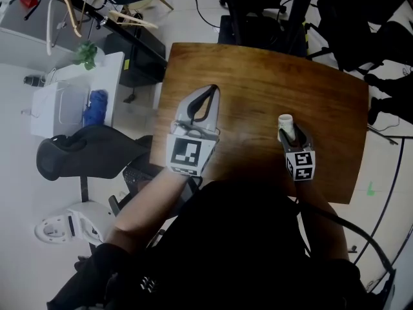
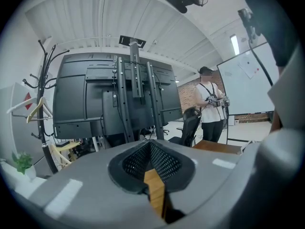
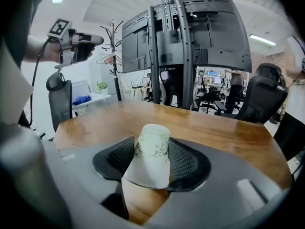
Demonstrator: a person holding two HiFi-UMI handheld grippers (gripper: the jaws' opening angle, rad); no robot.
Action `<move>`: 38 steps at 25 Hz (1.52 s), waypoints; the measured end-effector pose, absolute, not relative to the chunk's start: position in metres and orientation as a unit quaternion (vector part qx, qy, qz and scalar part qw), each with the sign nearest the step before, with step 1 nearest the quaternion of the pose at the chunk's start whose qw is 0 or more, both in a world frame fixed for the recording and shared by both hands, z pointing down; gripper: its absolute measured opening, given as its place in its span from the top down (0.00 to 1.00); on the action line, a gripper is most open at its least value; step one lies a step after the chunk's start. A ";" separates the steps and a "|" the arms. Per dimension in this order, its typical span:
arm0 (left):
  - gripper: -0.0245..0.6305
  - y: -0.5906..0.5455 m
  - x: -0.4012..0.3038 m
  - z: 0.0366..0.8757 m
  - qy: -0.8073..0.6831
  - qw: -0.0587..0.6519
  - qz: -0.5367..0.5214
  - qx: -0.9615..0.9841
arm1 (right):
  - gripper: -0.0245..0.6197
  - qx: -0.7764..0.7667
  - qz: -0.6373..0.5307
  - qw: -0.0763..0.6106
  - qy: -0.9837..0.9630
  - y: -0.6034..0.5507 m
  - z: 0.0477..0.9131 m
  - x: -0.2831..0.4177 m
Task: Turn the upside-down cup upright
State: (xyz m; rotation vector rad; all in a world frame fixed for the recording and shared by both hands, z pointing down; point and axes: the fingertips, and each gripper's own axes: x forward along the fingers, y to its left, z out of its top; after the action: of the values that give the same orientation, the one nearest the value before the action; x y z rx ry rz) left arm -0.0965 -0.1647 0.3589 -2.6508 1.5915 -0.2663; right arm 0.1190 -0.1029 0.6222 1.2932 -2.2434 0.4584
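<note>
**Cup clamped in the right jaws, closed end pointing away**

The right gripper [image 3: 151,162] has its two black mesh pads pressed against opposite sides of the white paper cup with a green leaf print [image 3: 150,154]; nothing else sits between them. In the right gripper view the cup's long axis runs roughly along the line of the jaws, leaning a little to the right; its narrow closed end points away from the gripper's body and upward, and its wide mouth faces back toward the camera and down at the brown wooden table [image 3: 224,128]. Bare wood shows under the mouth's edge, so the cup looks to be off the surface, though neither view shows the gap itself.

From the head view the cup [image 1: 286,121] sits over the near right part of the table [image 1: 258,70], at the front of the right gripper [image 1: 294,137]; a pale round end faces up at the camera, which I take to be the base, so the cup reads as not yet upright.

The left gripper [image 1: 209,97] hangs over the table's left side, well apart from the cup; its jaws meet at the tips and hold nothing, which its own view confirms [image 2: 150,149], with only a sliver of wood showing behind the pads.

The right hand is therefore the one placed to act. Since the grip is across the cup's sides and the axis lies along the jaws, the coming move most likely calls for tipping the gripper over until the mouth faces up; the thin paper wall may buckle if the squeeze tightens during that turn.
</note>
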 end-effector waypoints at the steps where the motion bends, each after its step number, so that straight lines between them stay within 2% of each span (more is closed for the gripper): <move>1: 0.96 -0.165 -0.096 0.359 0.512 0.019 -0.085 -0.854 | 0.61 0.473 0.169 0.253 -0.827 -0.101 0.622 0.118; 9: 0.96 -0.163 -0.090 0.354 0.503 0.027 -0.088 -0.859 | 0.61 0.468 0.146 0.223 -0.843 -0.099 0.605 0.107; 22: 0.96 -0.160 -0.089 0.352 0.498 0.030 -0.084 -0.863 | 0.61 0.476 0.134 0.233 -0.837 -0.083 0.616 0.118; 28: 0.96 -0.163 -0.080 0.349 0.489 0.029 -0.075 -0.868 | 0.63 0.482 0.178 0.273 -0.813 -0.066 0.632 0.130; 32: 0.96 -0.161 -0.072 0.345 0.482 0.024 -0.058 -0.874 | 0.63 0.472 0.224 0.274 -0.808 -0.069 0.641 0.124; 35: 0.96 -0.161 -0.073 0.343 0.481 0.021 -0.053 -0.875 | 0.53 0.444 0.249 0.263 -0.820 -0.069 0.638 0.111; 38: 0.96 -0.161 -0.075 0.345 0.480 0.023 -0.056 -0.875 | 0.53 0.435 0.241 0.252 -0.830 -0.066 0.626 0.110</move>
State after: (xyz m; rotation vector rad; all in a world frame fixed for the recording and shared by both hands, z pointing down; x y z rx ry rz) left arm -0.0748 -0.1615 0.3448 -2.7095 1.4866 -0.1740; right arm 0.1105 -0.0659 0.6261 1.1833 -2.2587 0.6550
